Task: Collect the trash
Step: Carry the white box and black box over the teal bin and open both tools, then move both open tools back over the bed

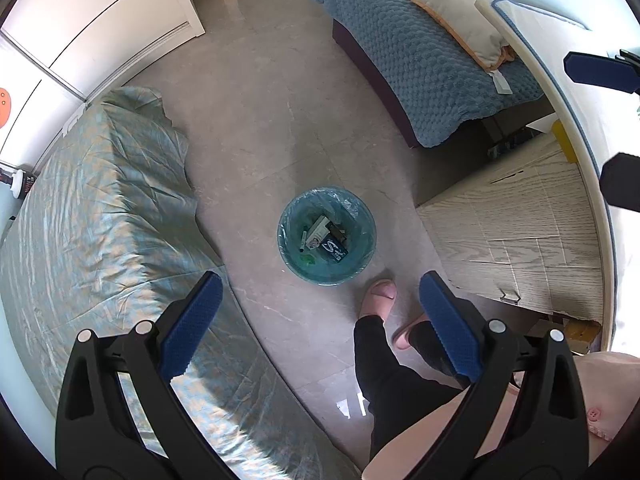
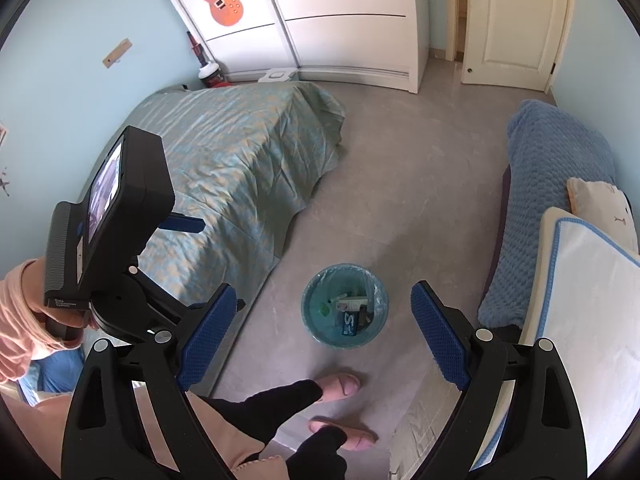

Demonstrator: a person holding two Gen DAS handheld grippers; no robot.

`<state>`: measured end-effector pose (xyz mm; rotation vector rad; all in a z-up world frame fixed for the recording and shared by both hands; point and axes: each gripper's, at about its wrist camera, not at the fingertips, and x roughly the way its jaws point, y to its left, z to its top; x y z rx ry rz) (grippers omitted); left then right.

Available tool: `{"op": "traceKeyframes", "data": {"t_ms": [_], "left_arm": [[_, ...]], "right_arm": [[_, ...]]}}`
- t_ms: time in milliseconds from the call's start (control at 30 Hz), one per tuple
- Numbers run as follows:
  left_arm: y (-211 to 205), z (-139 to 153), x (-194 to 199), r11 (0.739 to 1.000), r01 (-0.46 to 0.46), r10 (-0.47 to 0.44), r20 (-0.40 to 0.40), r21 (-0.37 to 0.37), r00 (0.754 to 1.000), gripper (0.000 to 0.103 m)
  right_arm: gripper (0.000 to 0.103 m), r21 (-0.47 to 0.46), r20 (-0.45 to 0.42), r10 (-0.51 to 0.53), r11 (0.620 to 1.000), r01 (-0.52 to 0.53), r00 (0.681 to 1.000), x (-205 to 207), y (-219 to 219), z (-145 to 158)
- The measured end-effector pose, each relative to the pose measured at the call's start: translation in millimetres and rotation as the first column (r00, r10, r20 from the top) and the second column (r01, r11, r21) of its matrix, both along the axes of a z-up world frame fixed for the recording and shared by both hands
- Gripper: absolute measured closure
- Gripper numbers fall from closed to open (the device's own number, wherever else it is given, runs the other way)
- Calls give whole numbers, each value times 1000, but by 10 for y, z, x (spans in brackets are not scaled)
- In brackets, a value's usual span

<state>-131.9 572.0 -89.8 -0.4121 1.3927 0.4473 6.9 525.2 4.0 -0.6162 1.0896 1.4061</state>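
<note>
A round teal trash bin (image 1: 296,258) with a clear liner stands on the grey floor between the two beds; it also shows in the right wrist view (image 2: 316,322). Inside lie a dark blue packet (image 1: 335,249), a white box (image 1: 318,229) and small scraps. My left gripper (image 1: 320,292) is open and empty, held high above the floor just nearer than the bin. My right gripper (image 2: 322,312) is open and empty, high above the bin. Its fingertips (image 1: 592,70) show at the right edge of the left wrist view.
A bed with a teal checked cover (image 1: 100,216) is on the left. A bench with a blue blanket (image 1: 420,52) and a pillow (image 1: 460,16) is on the right. A white-topped wooden desk (image 1: 516,220) is near right. The person's feet in pink slippers (image 1: 380,292) stand beside the bin.
</note>
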Motion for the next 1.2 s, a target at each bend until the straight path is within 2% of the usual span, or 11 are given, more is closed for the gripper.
{"op": "traceKeyframes", "data": {"t_ms": [433, 733, 933, 1200], "left_arm": [[-165, 29, 78, 999, 29, -29, -6, 15, 1000, 7], [-436, 171, 352, 990, 135, -135, 7, 41, 991, 7], [-770, 321, 674, 963, 262, -264, 28, 70, 964, 7], [-1221, 395, 1130, 907, 417, -420, 51, 60, 906, 7]], "right_arm": [[13, -33, 32, -92, 995, 93, 995, 96, -330, -35], [12, -43, 41, -229, 972, 231, 973, 342, -938, -40], [12, -42, 39, -365, 929, 367, 930, 529, -1468, -24], [12, -41, 34, -549, 834, 550, 835, 683, -2224, -43]]}}
